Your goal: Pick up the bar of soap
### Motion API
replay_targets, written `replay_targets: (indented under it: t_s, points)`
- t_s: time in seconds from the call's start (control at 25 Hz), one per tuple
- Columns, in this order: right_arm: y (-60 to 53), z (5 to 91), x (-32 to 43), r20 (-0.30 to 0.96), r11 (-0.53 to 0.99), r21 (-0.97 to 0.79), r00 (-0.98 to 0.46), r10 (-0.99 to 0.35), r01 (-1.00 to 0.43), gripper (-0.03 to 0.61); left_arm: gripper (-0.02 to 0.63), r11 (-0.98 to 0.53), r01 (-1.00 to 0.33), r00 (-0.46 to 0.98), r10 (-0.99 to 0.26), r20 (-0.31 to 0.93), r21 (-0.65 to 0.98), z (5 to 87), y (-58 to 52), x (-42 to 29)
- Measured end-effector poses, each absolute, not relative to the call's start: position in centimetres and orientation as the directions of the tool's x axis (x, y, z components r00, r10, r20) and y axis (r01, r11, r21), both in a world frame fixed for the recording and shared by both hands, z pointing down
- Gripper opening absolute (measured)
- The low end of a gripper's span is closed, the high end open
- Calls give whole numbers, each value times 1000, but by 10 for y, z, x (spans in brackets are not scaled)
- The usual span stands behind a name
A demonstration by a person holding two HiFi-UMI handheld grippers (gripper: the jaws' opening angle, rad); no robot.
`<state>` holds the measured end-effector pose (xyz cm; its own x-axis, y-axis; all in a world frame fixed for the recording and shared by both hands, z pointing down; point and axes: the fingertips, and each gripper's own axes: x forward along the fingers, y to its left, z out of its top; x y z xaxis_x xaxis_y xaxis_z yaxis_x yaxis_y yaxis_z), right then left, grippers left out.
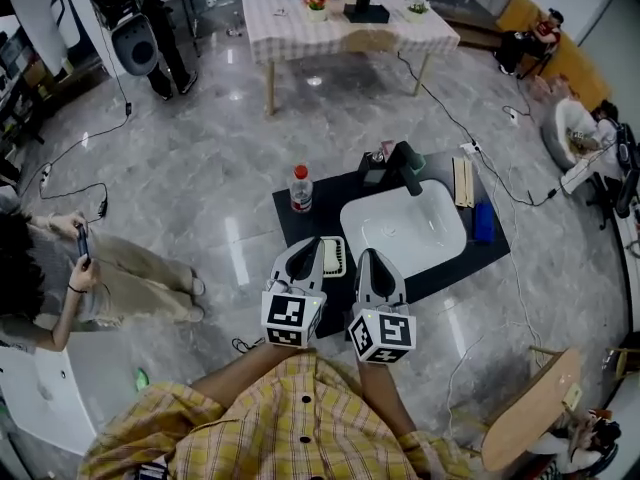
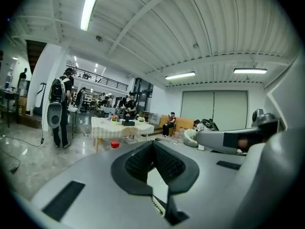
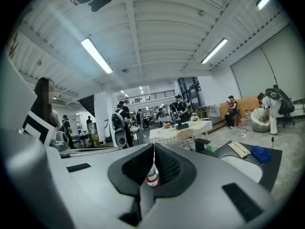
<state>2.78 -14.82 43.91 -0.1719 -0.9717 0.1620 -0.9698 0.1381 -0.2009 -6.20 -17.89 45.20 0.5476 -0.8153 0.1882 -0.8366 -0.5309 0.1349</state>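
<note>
The bar of soap [image 1: 333, 255] is a pale, ridged block on the black mat [image 1: 292, 226], just left of the white sink basin [image 1: 405, 233]. My left gripper [image 1: 303, 251] hovers over the mat's near edge, right beside the soap, and is shut with nothing in it. My right gripper [image 1: 368, 260] hangs next to it over the basin's near rim, also shut and empty. In the left gripper view the shut jaws [image 2: 153, 144] hide most of the mat. In the right gripper view the jaws [image 3: 154, 147] leave a thin slit that shows the bottle [image 3: 152, 175].
A red-capped bottle [image 1: 301, 189] stands at the mat's left. A black faucet [image 1: 405, 164], wooden sticks [image 1: 462, 181] and a blue item [image 1: 483, 221] lie around the basin. Cables cross the floor. A seated person [image 1: 60, 268] is at the left, a table [image 1: 345, 23] farther back.
</note>
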Motion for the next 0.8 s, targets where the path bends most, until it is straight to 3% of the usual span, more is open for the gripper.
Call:
replay_targets:
  t_s: [0.36, 0.8]
  points:
    - [-200, 431, 28, 175, 99, -168, -128, -976, -981, 21, 12, -548, -815, 579, -789, 207, 190, 459, -228, -69]
    - [-218, 448, 40, 187, 198, -174, -230, -955, -965, 21, 12, -453, -868, 494, -831, 257, 204, 481, -240, -53]
